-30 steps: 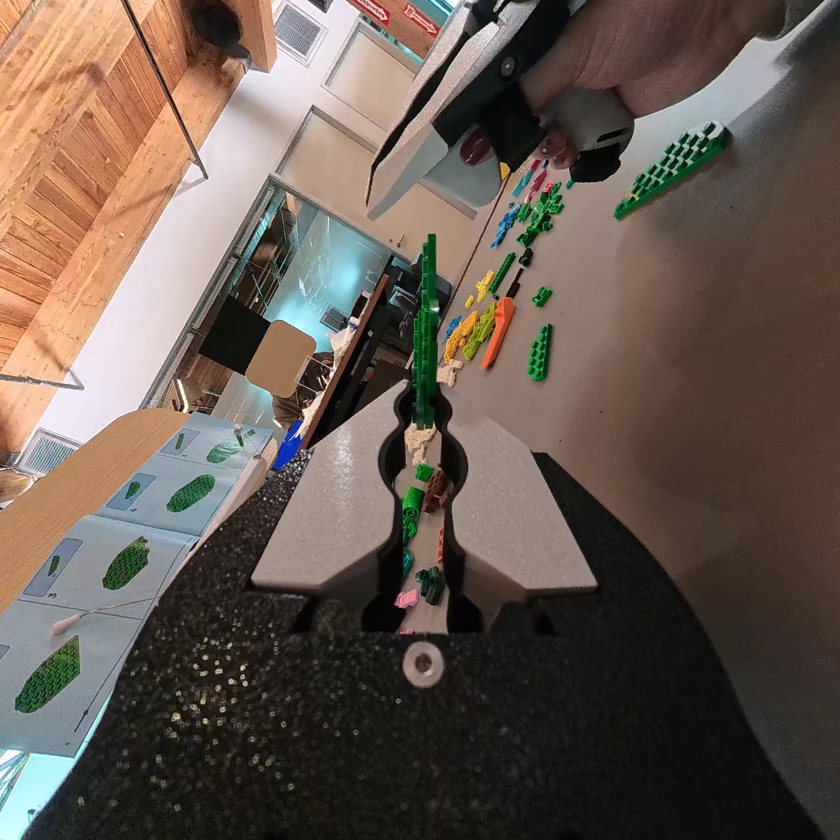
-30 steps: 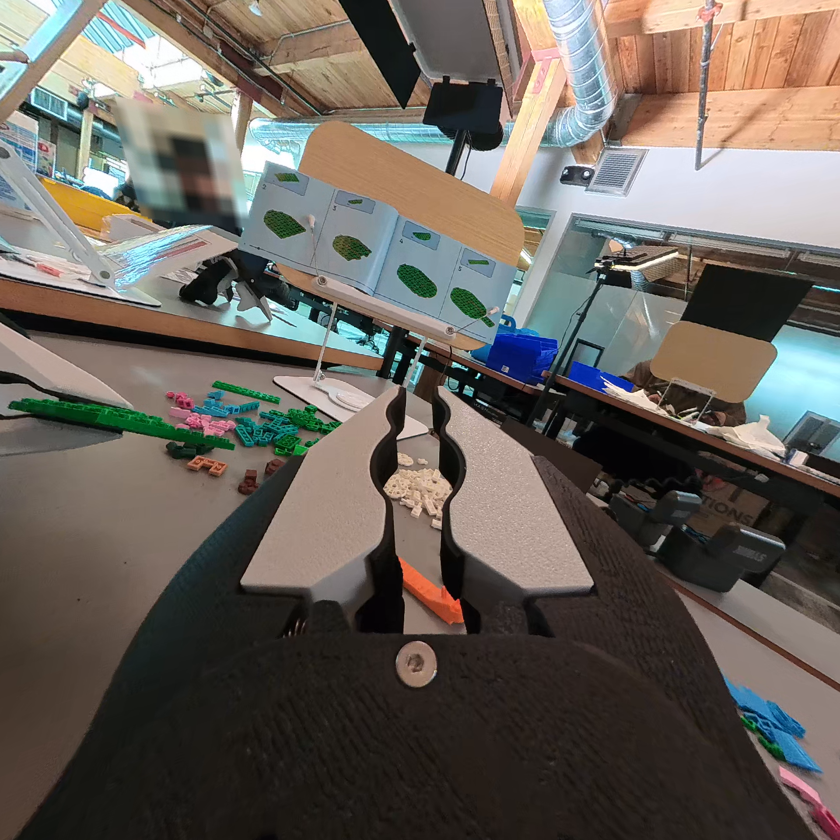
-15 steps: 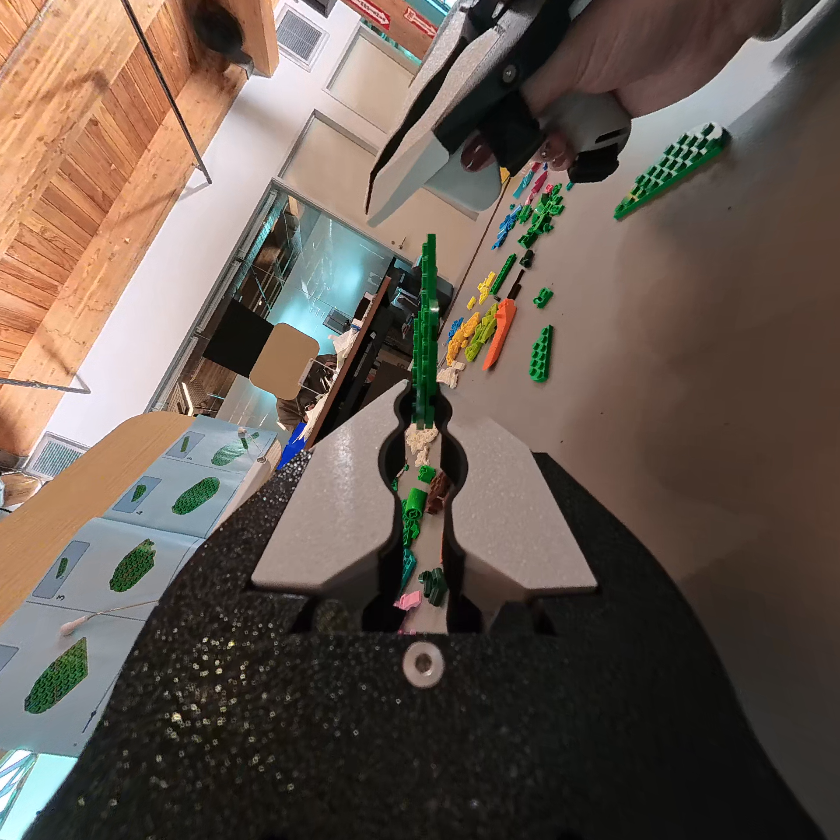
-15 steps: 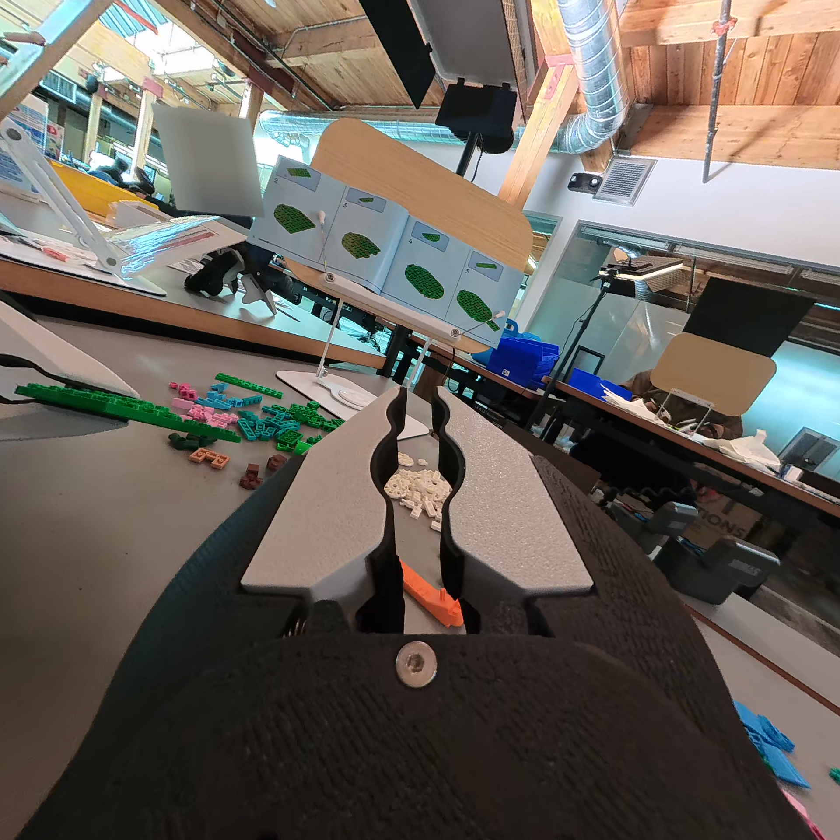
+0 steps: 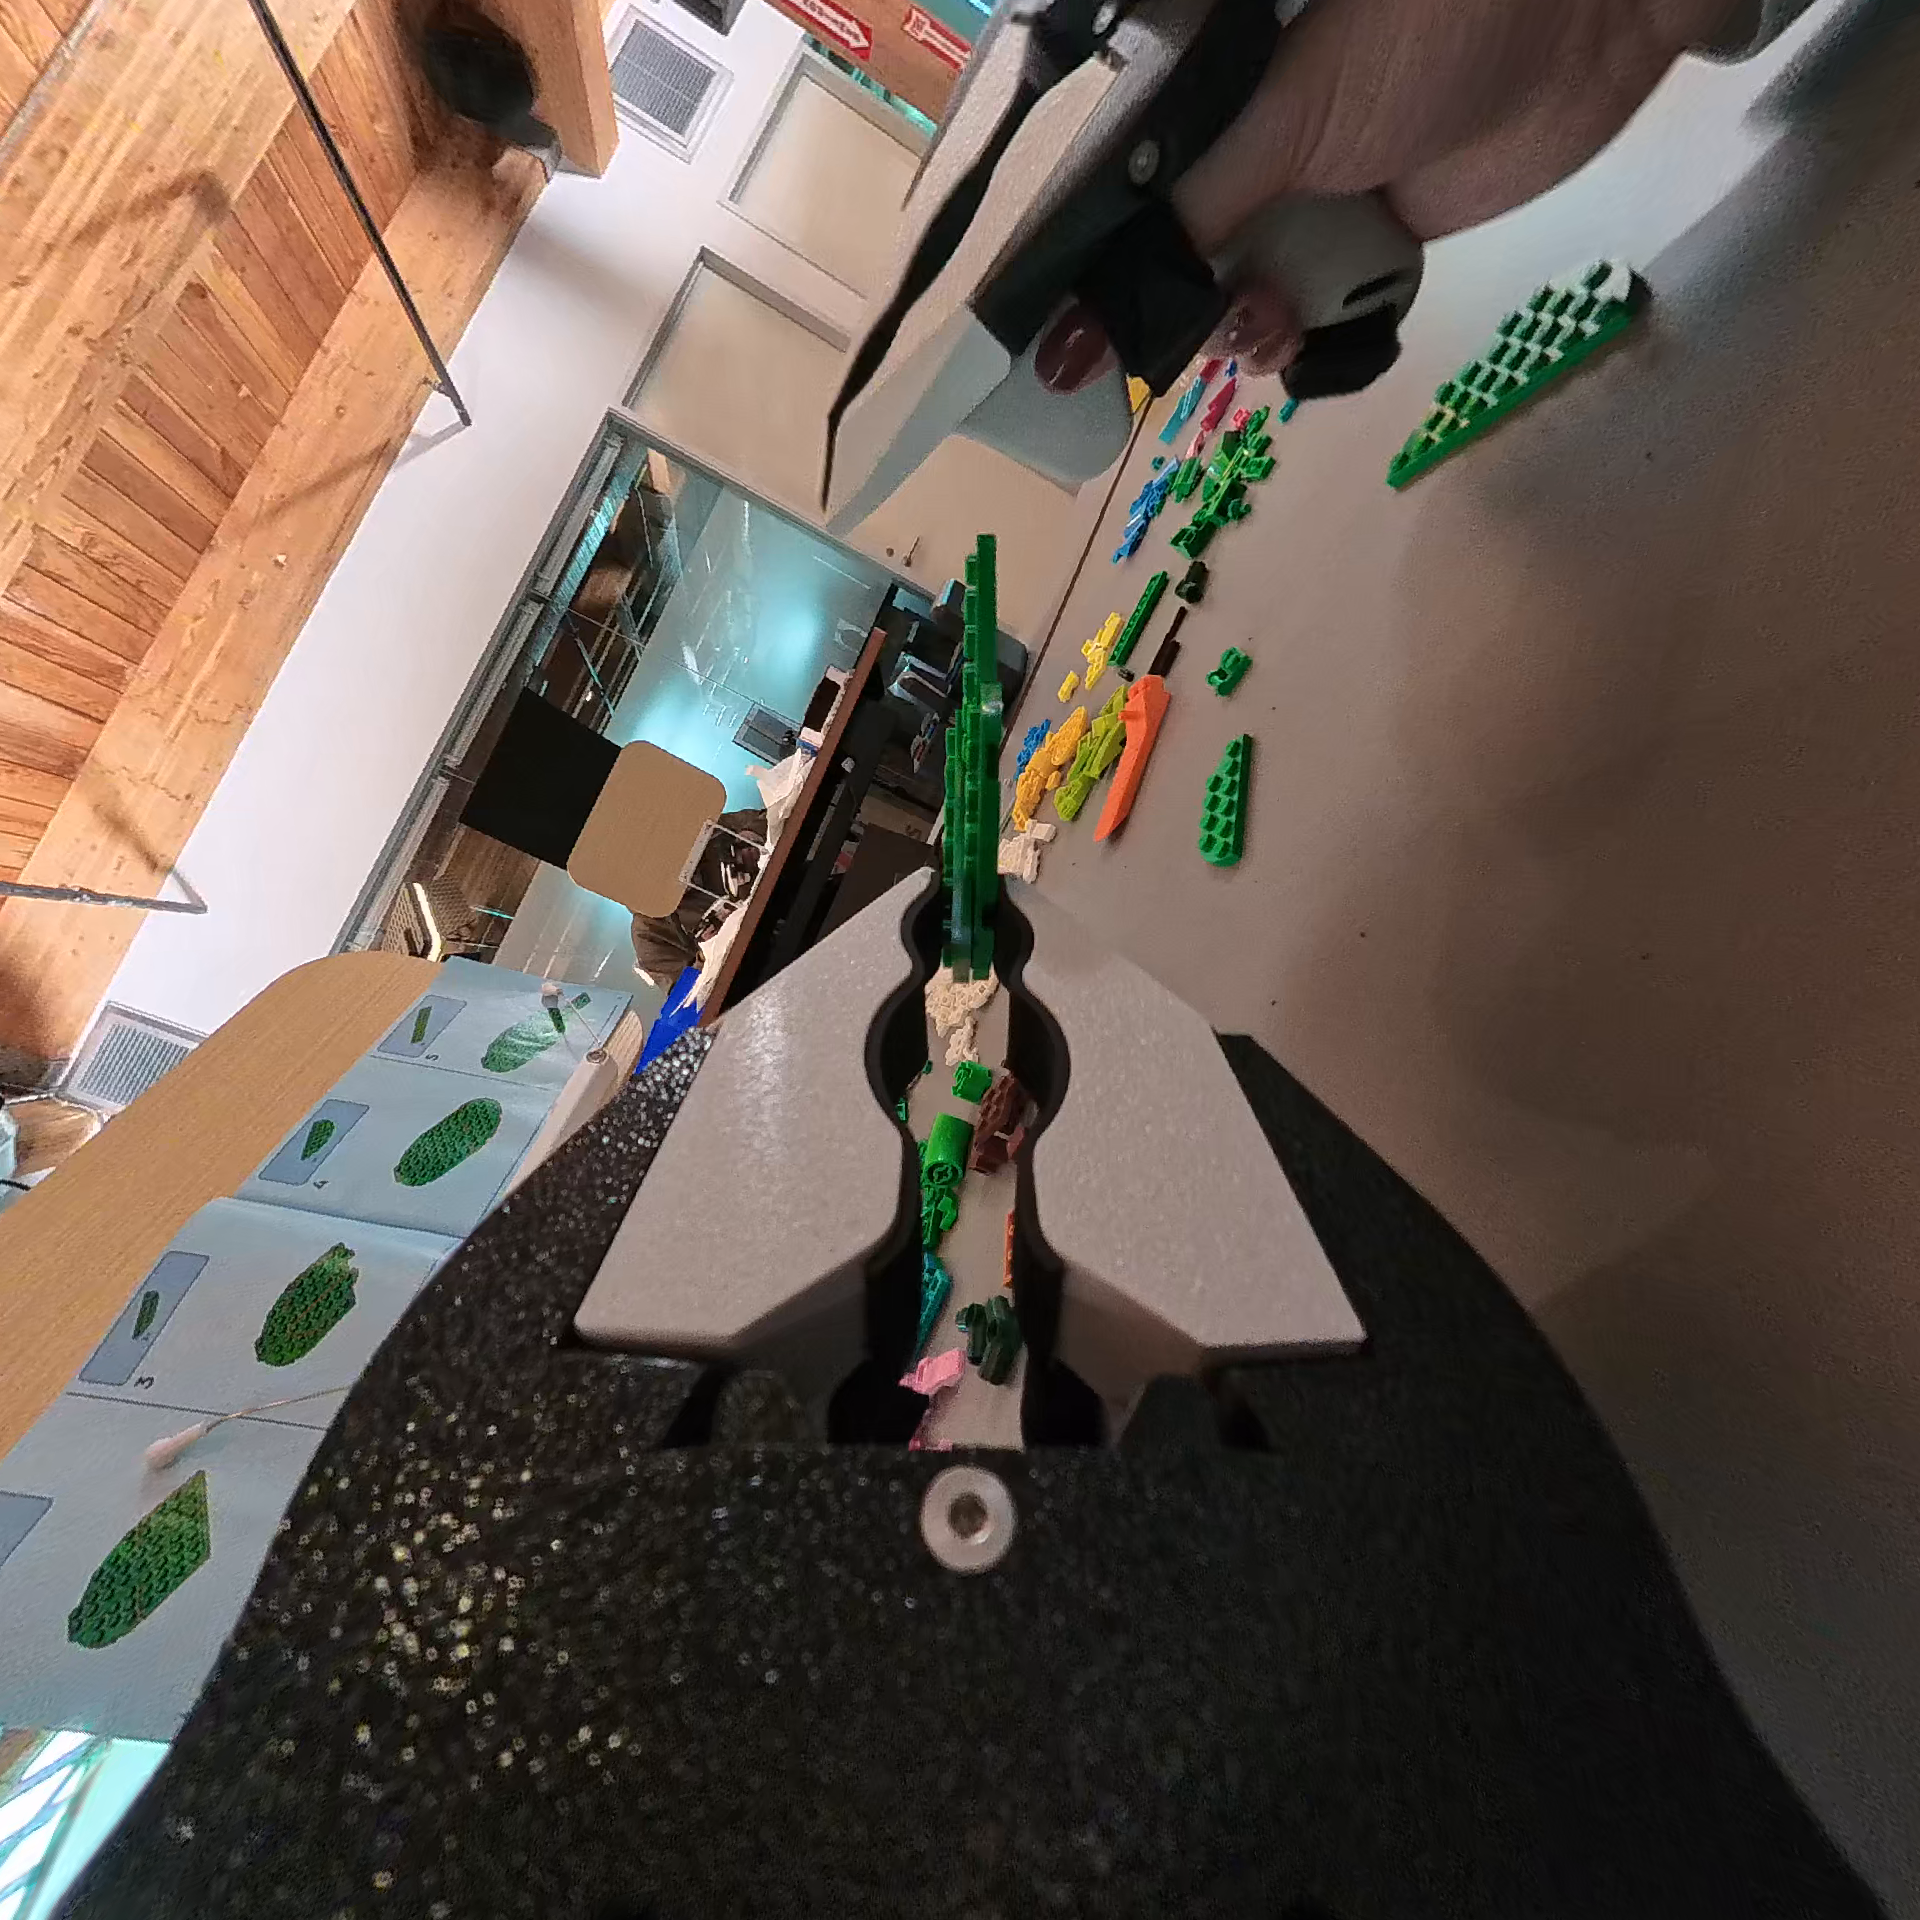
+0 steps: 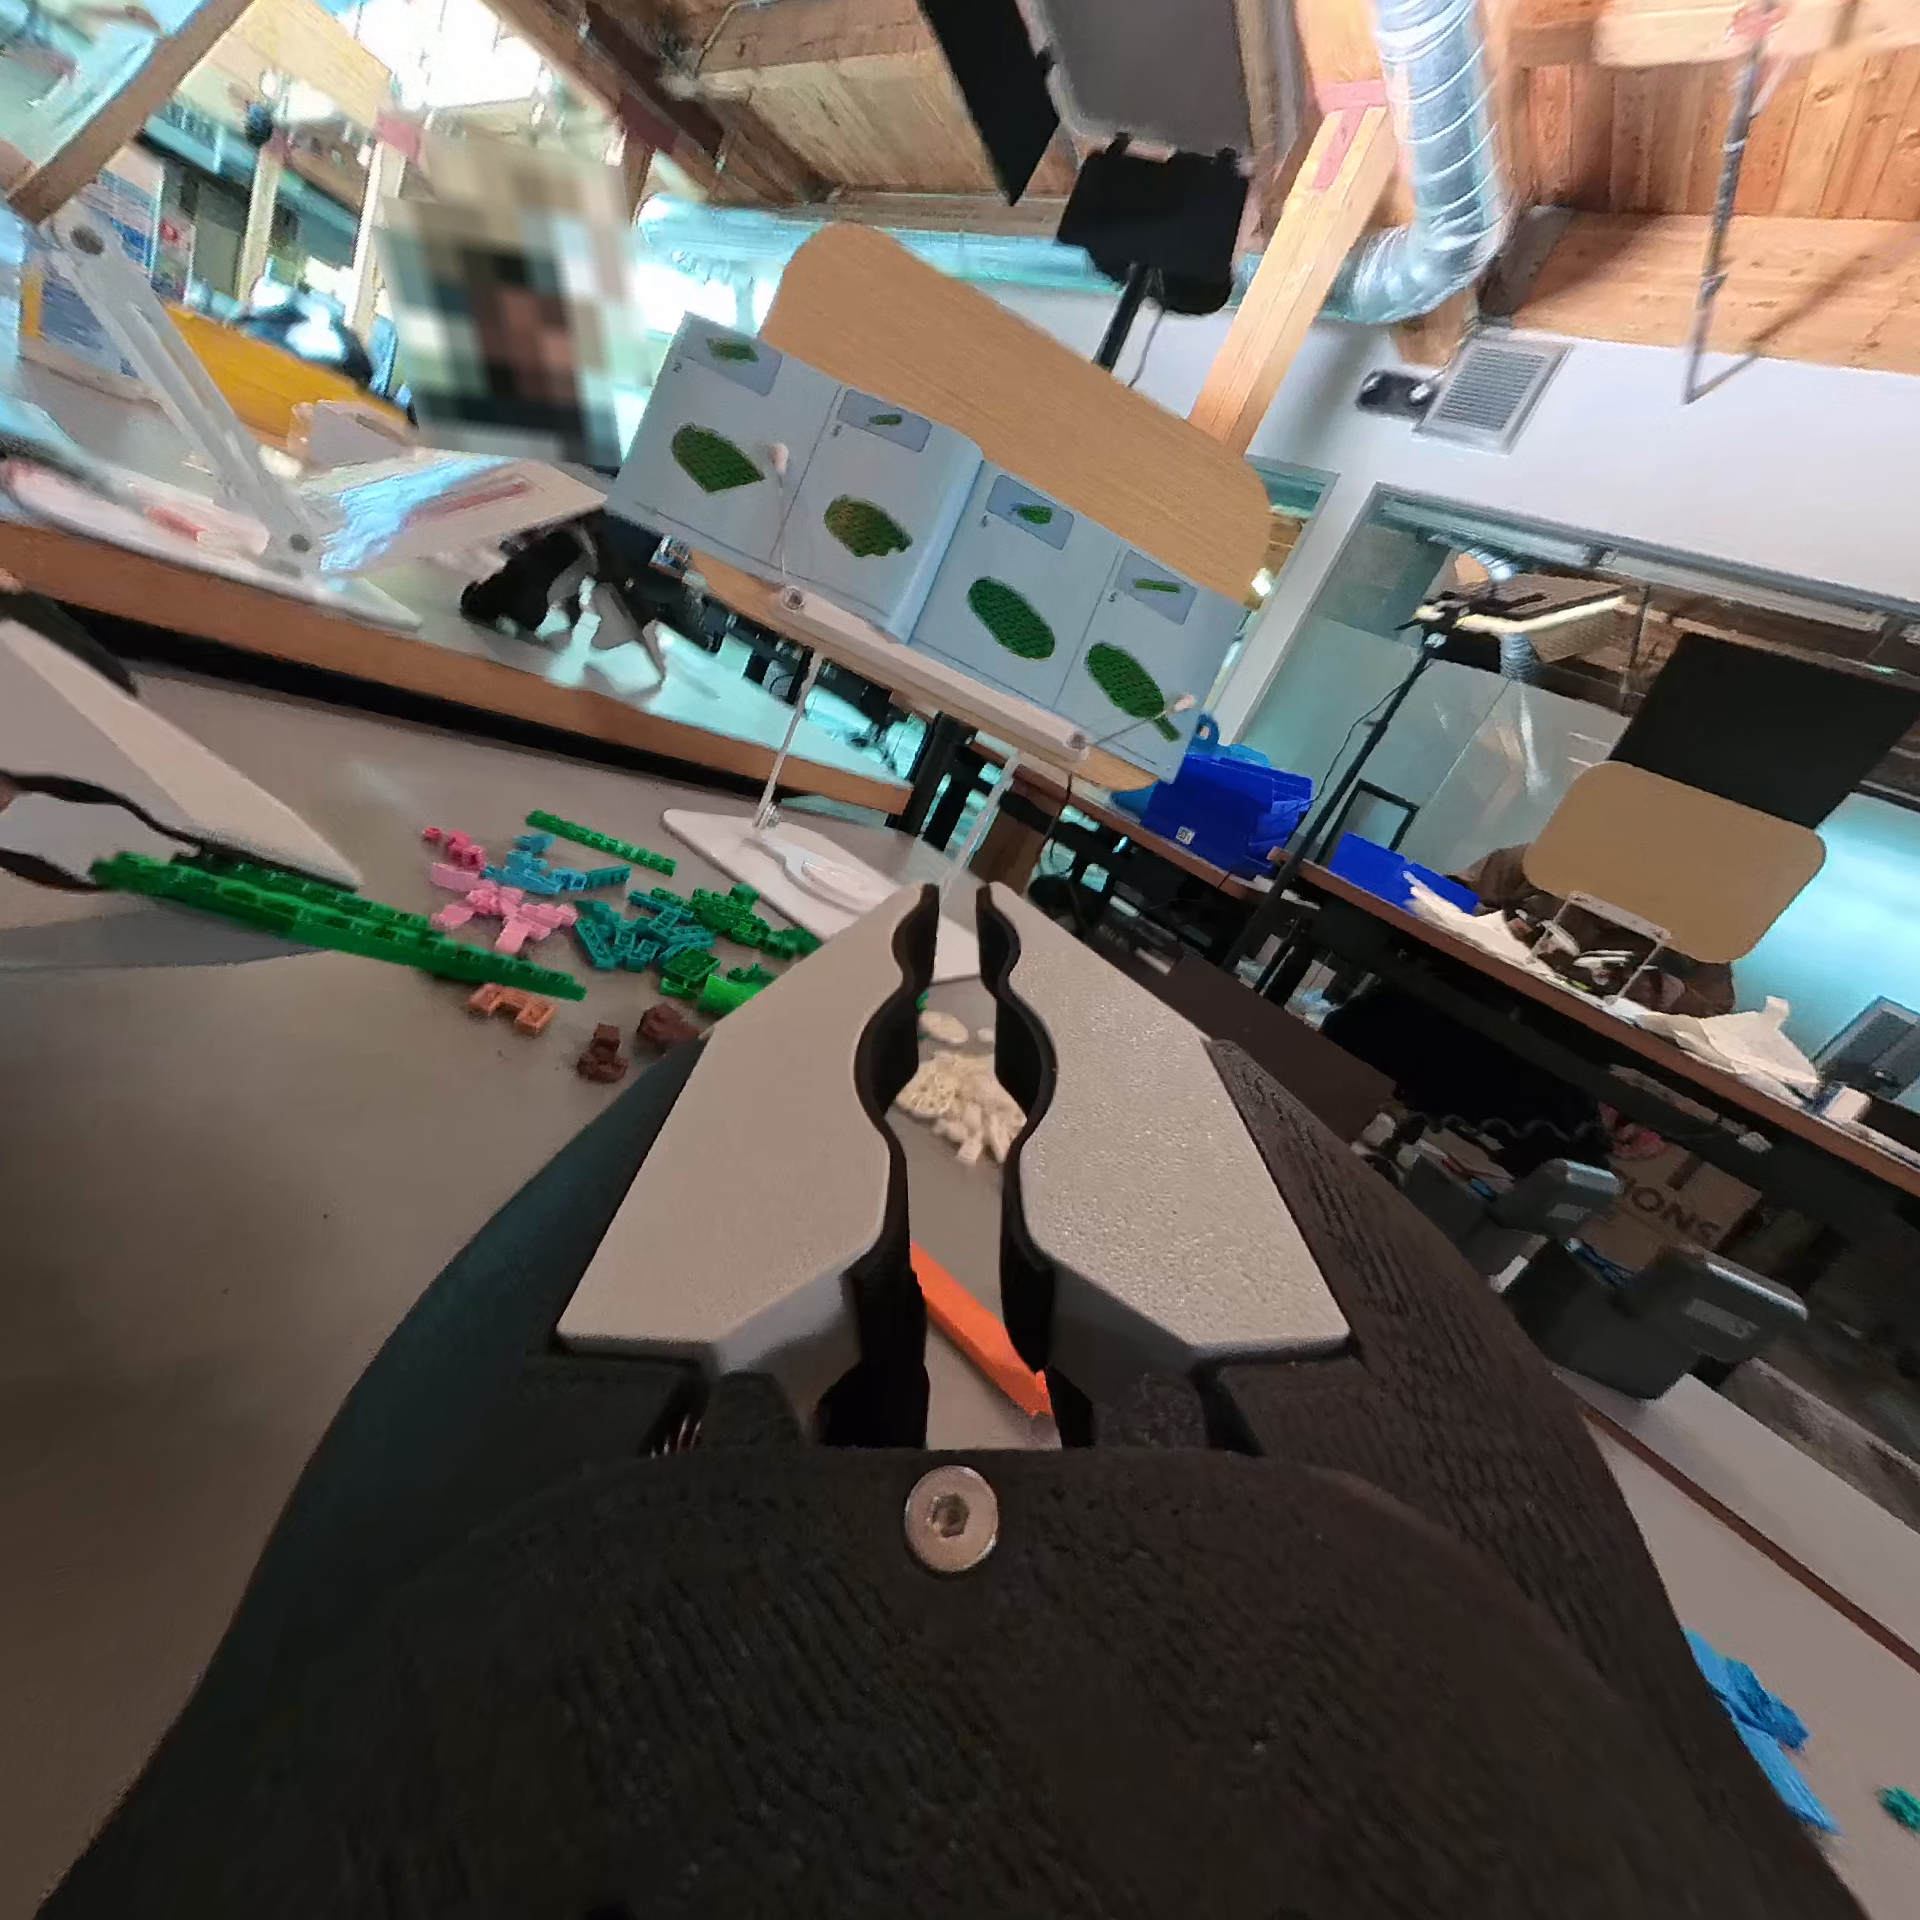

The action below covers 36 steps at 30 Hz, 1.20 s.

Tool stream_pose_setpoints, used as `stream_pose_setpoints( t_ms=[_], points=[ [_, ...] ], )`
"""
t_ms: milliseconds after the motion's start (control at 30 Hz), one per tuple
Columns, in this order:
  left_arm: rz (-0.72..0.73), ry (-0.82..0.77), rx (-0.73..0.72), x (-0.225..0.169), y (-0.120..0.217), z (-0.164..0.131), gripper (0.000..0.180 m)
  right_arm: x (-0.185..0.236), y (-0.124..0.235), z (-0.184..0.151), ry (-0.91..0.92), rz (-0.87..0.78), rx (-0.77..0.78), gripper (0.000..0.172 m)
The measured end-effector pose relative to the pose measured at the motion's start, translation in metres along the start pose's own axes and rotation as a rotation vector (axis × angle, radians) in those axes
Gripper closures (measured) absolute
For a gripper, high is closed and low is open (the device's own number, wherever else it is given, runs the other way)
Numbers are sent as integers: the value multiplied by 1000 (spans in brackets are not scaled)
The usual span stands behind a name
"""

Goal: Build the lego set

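Left wrist view: left claw (image 5: 968, 914) is clamped on a green brick plate assembly (image 5: 975, 748), both fingertips pressing its near end while the rest juts out far ahead, edge-on. Beyond it on the grey surface (image 5: 1558, 935) lie white bricks (image 5: 1029, 847), yellow and lime bricks (image 5: 1081, 743), an orange wedge piece (image 5: 1135, 748) and a small green wedge plate (image 5: 1226, 805). A larger green wedge plate (image 5: 1522, 369) lies far right. The right claw (image 5: 847, 468), gripped by a hand (image 5: 1382, 114), hangs above.

Right wrist view: right claw (image 6: 958, 904) stands at a narrow gap with nothing between its tips. Below its fingers lie white bricks (image 6: 961, 1107) and the orange wedge piece (image 6: 982, 1340). Far ahead stands an instruction booklet (image 6: 925, 551) on a stand.
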<state>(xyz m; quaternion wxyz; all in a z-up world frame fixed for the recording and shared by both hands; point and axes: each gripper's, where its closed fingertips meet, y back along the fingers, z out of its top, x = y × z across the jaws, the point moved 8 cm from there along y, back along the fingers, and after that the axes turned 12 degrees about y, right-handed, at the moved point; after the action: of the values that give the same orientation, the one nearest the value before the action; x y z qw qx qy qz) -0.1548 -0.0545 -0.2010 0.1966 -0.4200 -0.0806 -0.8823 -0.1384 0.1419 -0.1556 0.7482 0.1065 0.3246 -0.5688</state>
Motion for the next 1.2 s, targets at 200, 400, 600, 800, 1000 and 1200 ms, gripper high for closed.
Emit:
stream_pose_setpoints(
  t_ms=[200, 400, 600, 800, 1000, 1200],
  points=[
    [-101, -203, 126, -19, -5, -5, 175, 3, 0, -7, 141, 305, 140, 164],
    [-188, -326, 156, -33, -7, -5, 175, 9, -16, -30, -51, 850, 360, 143],
    [-188, -423, 144, -40, -6, -1, 175, 20, -43, -44, 7, 1232, 530, 142],
    [-189, -476, 150, -44, -7, -1, 175, 21, -57, -52, -17, 1402, 655, 139],
    [-191, -471, 148, -45, -8, -1, 175, 29, -57, -58, 39, 1441, 687, 141],
    [-188, -467, 153, -44, -8, -1, 175, 29, -58, -59, 58, 1377, 727, 156]
  ],
)
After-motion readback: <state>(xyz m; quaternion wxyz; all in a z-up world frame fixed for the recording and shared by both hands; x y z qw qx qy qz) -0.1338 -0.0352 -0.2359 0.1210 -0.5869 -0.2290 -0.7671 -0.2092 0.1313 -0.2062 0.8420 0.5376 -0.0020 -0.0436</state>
